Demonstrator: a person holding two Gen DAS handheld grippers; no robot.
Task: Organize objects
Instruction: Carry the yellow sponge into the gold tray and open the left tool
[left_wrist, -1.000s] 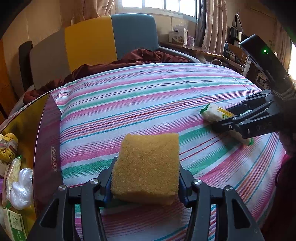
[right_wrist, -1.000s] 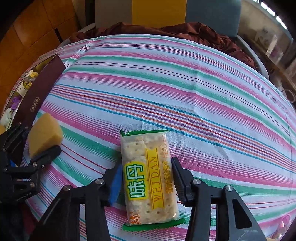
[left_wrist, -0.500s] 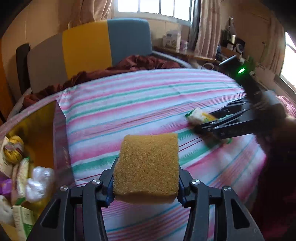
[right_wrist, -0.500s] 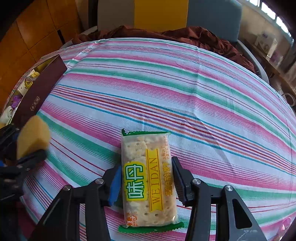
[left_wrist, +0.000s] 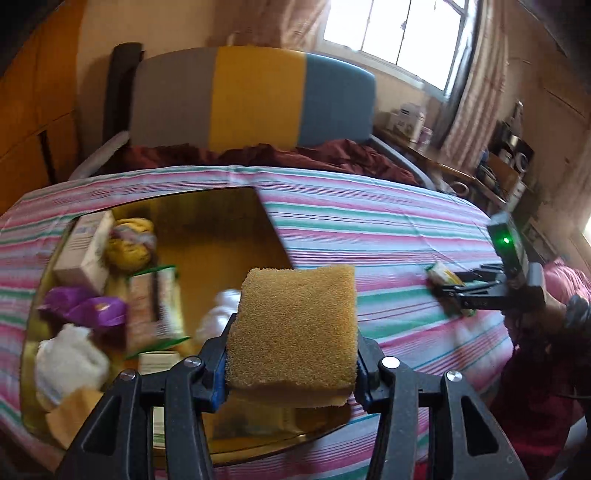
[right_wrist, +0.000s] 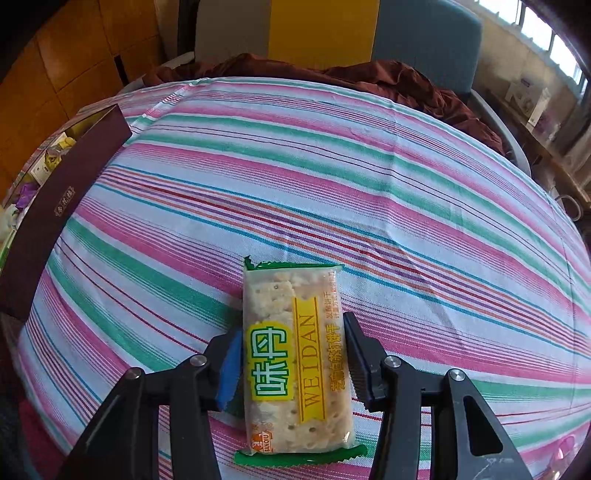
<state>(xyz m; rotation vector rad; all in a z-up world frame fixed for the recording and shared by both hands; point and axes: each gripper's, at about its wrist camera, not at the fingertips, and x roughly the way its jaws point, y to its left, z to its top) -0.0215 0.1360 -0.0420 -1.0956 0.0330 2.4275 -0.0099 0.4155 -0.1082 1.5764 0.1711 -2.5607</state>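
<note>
My left gripper (left_wrist: 293, 360) is shut on a yellow sponge (left_wrist: 295, 328) and holds it in the air over the right edge of the gold-lined box (left_wrist: 221, 236). My right gripper (right_wrist: 291, 350) points down at the striped cloth (right_wrist: 332, 184), shut on a cracker packet (right_wrist: 295, 354) with green ends and a yellow label. Its pads press the packet's long sides, and the packet lies flat on the cloth. The left wrist view shows that same right gripper (left_wrist: 458, 291) and cracker packet (left_wrist: 441, 275) far to the right.
The box holds several things: a white carton (left_wrist: 86, 247), a yellow bundle (left_wrist: 129, 243), a purple wrapper (left_wrist: 92, 308), another cracker packet (left_wrist: 155, 295), white soft items (left_wrist: 70, 362). Its maroon wall (right_wrist: 62, 192) stands at left. A grey, yellow and blue chair (left_wrist: 255, 96) with maroon fabric (left_wrist: 332, 155) lies behind.
My left gripper has carried the sponge up and to the left, from over the striped cloth to over the box. The right gripper and its packet have stayed put.
</note>
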